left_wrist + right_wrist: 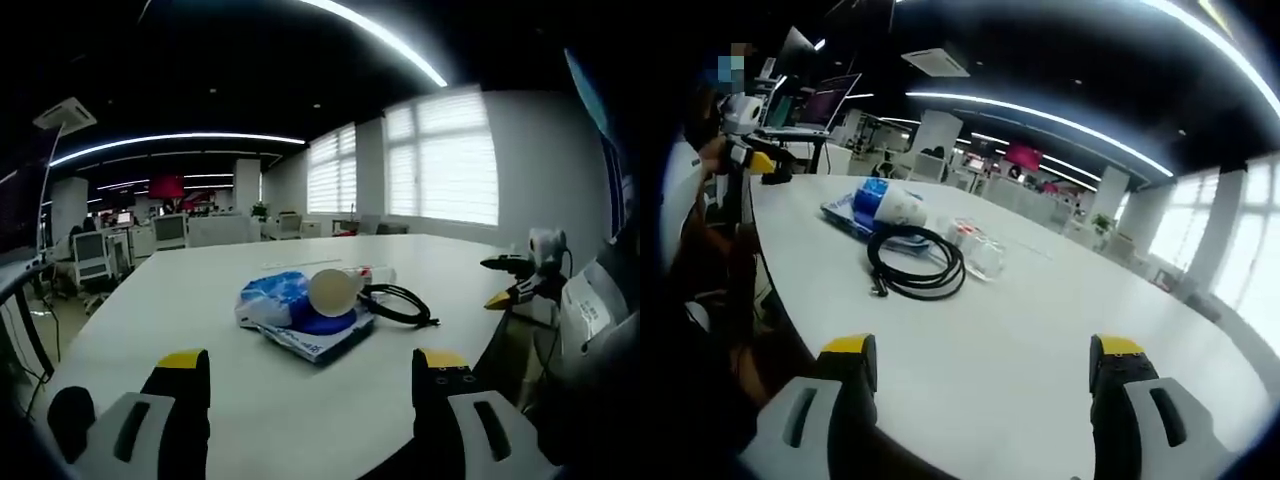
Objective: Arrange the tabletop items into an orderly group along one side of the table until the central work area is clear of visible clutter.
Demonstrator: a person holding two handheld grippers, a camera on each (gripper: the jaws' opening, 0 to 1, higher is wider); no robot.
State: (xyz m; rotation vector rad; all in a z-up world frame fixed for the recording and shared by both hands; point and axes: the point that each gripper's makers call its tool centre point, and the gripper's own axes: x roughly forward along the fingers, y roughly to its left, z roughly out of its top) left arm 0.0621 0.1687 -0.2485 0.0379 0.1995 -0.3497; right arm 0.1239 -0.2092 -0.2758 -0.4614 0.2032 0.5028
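A small heap lies mid-table on the white table (150, 330): a blue-and-white packet (270, 298), a pale cup on its side (335, 290) over a blue round piece (325, 323), a flat printed pack (318, 345), a coiled black cable (400, 303) and a clear plastic box (368, 272). My left gripper (312, 368) stands open well short of the heap, nothing between its jaws. The right gripper (503, 281) hangs off the table's right edge. From the right gripper view, the cable (915, 262), box (980, 250), cup (902, 208) and packet (868, 198) lie ahead of my open, empty right gripper (984, 352).
The table (1060, 330) is broad and rounded, its edge running close to both grippers. A person's body (590, 320) stands at the table's side, the left gripper (762, 160) beside it. Office chairs (90, 260), desks and monitors (825, 105) fill the room behind; blinds cover the windows (440, 160).
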